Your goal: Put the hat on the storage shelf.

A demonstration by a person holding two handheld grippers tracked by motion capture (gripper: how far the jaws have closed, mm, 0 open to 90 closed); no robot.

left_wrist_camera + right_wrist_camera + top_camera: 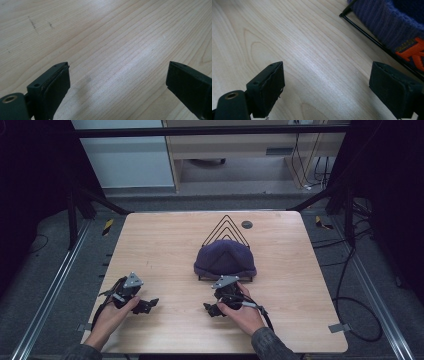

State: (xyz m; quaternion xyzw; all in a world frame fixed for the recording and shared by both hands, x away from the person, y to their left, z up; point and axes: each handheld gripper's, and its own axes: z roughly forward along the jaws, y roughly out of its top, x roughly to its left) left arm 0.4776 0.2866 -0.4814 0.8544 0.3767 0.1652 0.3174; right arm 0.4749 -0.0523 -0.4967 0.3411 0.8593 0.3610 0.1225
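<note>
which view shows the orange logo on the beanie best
The right gripper view: the orange logo sits close and sharp on the beanie. The high view gives the whole beanie, logo unreadable. The left gripper view faces bare table.

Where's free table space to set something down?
Bare wood on the light wooden table left of the purple knit beanie and right of it to the edge. Crowded: beanie on its black wire rack, right tongs just in front; left tongs near-left.

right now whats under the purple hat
The purple hat sits over a black wire rack: its peaks rise behind the hat, and its base bar shows along the brim. The hat covers the rest of the rack.
</note>
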